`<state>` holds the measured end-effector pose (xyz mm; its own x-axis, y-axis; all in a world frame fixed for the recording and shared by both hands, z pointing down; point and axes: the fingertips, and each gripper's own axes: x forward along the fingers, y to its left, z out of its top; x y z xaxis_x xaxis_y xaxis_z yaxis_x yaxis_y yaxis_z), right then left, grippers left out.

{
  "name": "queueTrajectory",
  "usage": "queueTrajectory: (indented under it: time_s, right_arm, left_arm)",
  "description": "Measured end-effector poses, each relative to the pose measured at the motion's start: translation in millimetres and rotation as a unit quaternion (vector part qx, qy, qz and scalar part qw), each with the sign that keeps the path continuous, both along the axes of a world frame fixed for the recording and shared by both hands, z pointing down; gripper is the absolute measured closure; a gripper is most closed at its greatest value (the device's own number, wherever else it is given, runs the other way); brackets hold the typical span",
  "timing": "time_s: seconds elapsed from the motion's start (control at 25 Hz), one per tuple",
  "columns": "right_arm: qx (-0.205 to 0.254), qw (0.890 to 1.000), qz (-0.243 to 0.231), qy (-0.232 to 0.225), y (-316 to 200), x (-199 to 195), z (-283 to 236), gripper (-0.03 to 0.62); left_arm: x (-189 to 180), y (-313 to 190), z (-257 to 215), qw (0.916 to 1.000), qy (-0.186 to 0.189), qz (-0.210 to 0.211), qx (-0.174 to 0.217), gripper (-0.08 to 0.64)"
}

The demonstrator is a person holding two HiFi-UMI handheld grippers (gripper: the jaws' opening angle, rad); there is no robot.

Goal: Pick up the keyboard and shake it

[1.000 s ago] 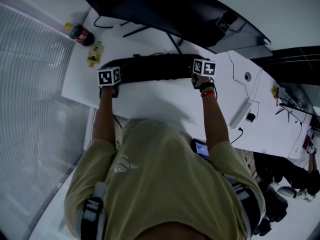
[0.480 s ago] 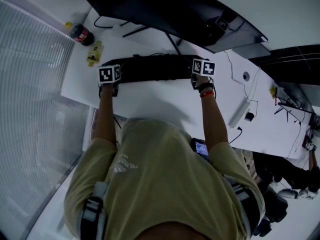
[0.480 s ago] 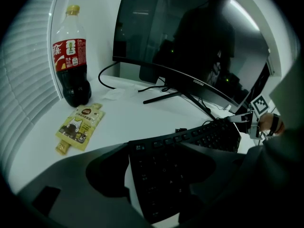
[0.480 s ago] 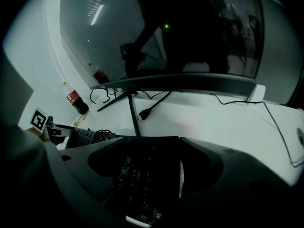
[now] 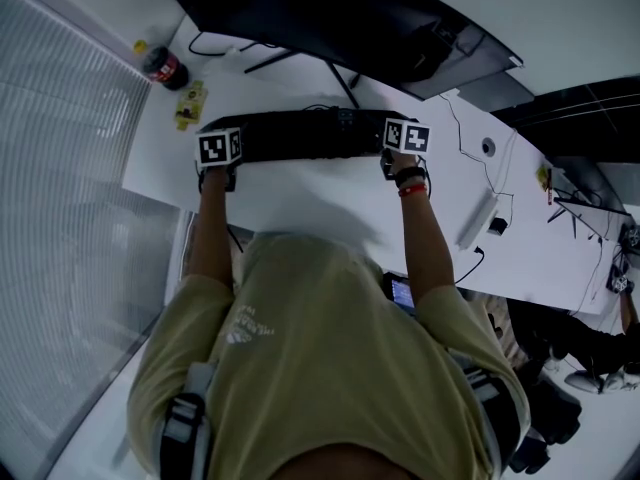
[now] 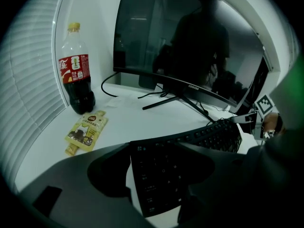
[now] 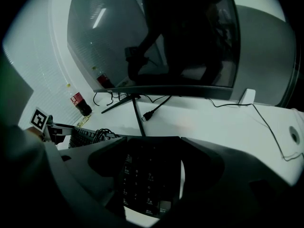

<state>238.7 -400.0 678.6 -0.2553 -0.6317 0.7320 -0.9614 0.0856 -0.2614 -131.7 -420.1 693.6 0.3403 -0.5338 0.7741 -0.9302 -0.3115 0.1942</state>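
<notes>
**Item:** keyboard [image 5: 300, 136]. Black, full width, with a number pad at one end.

**Location:** on the white table [image 5: 300, 203] at the person's 12 o'clock. Its long axis runs 9 to 3 o'clock, just in front of the foot of the monitor [image 5: 330, 18]. Whether it has come clear of the tabletop cannot be told.

**Handling (judged):**
- It is a stiff plastic slab, fairly light but long.
- It should not sag, but it would lever hard against a hold at one end only, so both ends need holding.
- Its smooth edges may slide under a brisk shake.
- The keycaps are the fragile part.
- A bundled cable [image 7: 88, 136] lies at its far edge and may limit how far it can travel.

**Where to take hold (judged):** on the front and back long edges, close to each short end and off the keys.

**Left gripper** [image 5: 219, 153]: at the keyboard's 9 o'clock end.
- The left gripper view shows its jaws pinching that end, one on each long edge, with the key rows lying between them.
- A sliver of table shows only in the hollow of one jaw.

**Right gripper** [image 5: 405, 140]: at the 3 o'clock end.
- The right gripper view shows its jaws clamped across the number-pad end in the same way.

**Nearby:** a cola bottle [image 6: 76, 75] and a snack sachet [image 6: 86, 129] sit at the keyboard's 10 o'clock, well apart from it.
</notes>
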Motion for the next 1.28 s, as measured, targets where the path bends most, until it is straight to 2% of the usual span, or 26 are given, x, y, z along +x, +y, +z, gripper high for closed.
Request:
queueTrajectory:
  time_s: [0.4, 0.6, 0.84, 1.04, 1.28]
  right_arm:
    - [0.038, 0.999, 0.003, 0.006, 23, -1, -21, 0.233]
    - [0.053, 0.999, -0.003, 0.009, 34, -6, -35, 0.233]
    - [0.098, 0.995, -0.004, 0.022, 43, -6, -42, 0.233]
    - [0.111, 0.993, -0.013, 0.028, 48, -9, -47, 0.233]
    - [0.127, 0.991, -0.014, 0.037, 62, -8, -50, 0.233]
  left_arm:
    - [-6, 16, -18, 0.9990, -0.023, -0.006, 0.039, 0.275]
    - [-6, 26, -29, 0.9982, -0.020, -0.007, 0.056, 0.281]
    - [-8, 35, -38, 0.9957, -0.022, -0.016, 0.089, 0.284]
    - [-15, 43, -40, 0.9931, -0.034, -0.025, 0.109, 0.287]
    - [-11, 57, -45, 0.9903, -0.031, -0.024, 0.134, 0.287]
